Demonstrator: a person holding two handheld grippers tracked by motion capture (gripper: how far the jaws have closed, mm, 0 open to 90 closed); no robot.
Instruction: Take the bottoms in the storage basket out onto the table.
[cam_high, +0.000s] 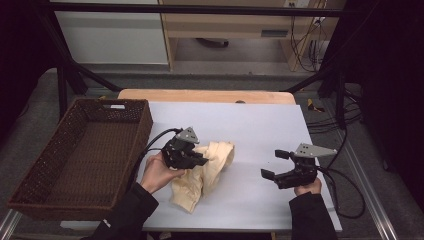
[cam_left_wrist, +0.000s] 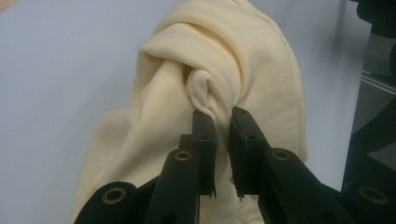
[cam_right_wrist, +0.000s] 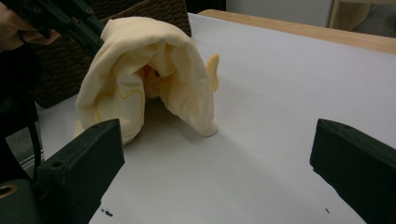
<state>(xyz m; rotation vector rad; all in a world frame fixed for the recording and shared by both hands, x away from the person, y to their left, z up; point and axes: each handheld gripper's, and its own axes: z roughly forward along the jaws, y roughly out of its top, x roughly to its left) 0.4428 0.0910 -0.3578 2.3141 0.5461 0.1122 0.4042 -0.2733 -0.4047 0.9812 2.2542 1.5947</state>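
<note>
Seen from above: a cream cloth (cam_high: 210, 170), bunched and partly lifted, on the white sheet (cam_high: 250, 125) covering the bench (cam_high: 200, 95), just right of a brown wicker basket (cam_high: 80, 150). Pinched at its upper fold by the left gripper (cam_high: 197, 161), fingers (cam_left_wrist: 204, 140) clamped on a small twist of the fabric, the rest of the cloth draped downward from that point and trailing onto the sheet toward the person's side. From the left gripper view: the gathered knot of cloth directly between and just beyond the fingertips, folds spiralling into the grip, pale sheet on either side.

Held well apart from the cloth, at the right of the bench: the right gripper (cam_high: 274, 164), fingers (cam_right_wrist: 79, 172) spread wide with nothing between them, pointed toward the cloth. From the right gripper view: the cloth (cam_right_wrist: 149, 74) raised like a tent, one edge touching the sheet, the other hoisted at upper left by the left gripper's fingers (cam_right_wrist: 84, 25), a curved yellow stitched outline visible on its near face, the basket (cam_right_wrist: 154, 11) close behind it. Bare sheet between the open fingers and the cloth. Cables trailing from both grippers toward the bench edges.
</note>
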